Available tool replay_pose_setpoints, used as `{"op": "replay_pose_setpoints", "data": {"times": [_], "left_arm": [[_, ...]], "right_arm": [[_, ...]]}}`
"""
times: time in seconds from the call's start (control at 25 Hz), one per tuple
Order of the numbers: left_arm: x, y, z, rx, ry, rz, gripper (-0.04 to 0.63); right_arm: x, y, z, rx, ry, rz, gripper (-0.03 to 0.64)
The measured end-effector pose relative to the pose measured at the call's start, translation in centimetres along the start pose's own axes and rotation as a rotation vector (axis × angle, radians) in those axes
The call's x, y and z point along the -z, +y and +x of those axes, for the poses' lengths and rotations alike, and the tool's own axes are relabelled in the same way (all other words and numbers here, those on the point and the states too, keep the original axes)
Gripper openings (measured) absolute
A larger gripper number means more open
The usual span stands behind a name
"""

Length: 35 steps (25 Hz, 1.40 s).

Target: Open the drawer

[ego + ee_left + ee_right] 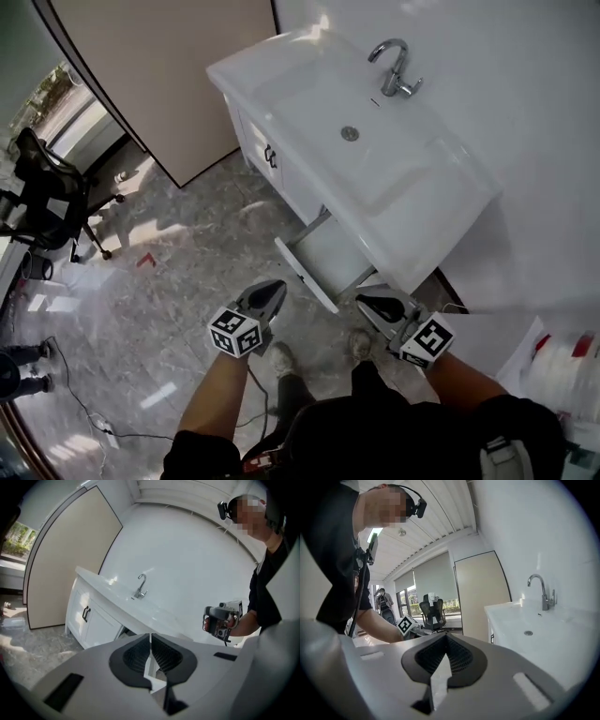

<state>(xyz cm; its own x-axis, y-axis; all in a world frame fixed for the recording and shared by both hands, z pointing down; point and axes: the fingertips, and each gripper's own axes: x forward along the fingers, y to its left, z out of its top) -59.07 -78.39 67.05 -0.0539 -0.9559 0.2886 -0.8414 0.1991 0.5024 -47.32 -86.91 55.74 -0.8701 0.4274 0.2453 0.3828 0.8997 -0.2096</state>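
Head view: drawer stands pulled out beneath the white vanity, beside its handled doors. Left gripper and right gripper hover near its front, each bearing a black-and-white marker cube.
Left gripper view: jaws together, nothing between them; faucet beyond.
Right gripper view: jaws together, empty; office chair far off.

A chrome faucet stands at the back of a white washbasin with a round drain. A black office chair sits on the grey marbled floor, left of a beige panel. A thin cable trails across the floor.
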Motion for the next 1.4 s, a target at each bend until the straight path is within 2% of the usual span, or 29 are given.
{"op": "replay_pose_setpoints", "data": {"times": [0.16, 0.24, 0.36, 0.52, 1.04, 1.28, 1.4], "left_arm": [[-5.9, -4.4, -1.1, 0.019, -0.075, 0.057, 0.002], [-8.7, -6.7, -1.5, 0.038, -0.11, 0.085, 0.002], [-12.2, -10.1, -2.2, 0.061, -0.134, 0.118, 0.002], [-16.0, -14.3, -3.5, 0.08, -0.169, 0.153, 0.002], [-23.4, -22.6, -9.5, 0.069, -0.305, 0.26, 0.0], [-26.9, -25.0, -11.8, 0.057, -0.363, 0.31, 0.001], [-28.2, -25.8, -12.4, 0.06, -0.398, 0.308, 0.002]], "right_arm": [[-2.4, -0.8, -2.6, 0.017, 0.021, -0.063, -0.002], [-3.8, -1.2, -3.7, 0.034, 0.024, -0.057, -0.002], [-6.4, -1.5, -5.1, 0.055, 0.01, -0.049, -0.001], [-9.6, -1.2, -6.8, 0.047, 0.011, -0.088, -0.002], [-19.7, -1.5, -13.1, 0.098, -0.085, -0.153, -0.002], [-23.1, -2.2, -15.2, 0.141, -0.119, -0.141, -0.002], [-24.1, -2.5, -16.1, 0.15, -0.134, -0.124, -0.002]]}}
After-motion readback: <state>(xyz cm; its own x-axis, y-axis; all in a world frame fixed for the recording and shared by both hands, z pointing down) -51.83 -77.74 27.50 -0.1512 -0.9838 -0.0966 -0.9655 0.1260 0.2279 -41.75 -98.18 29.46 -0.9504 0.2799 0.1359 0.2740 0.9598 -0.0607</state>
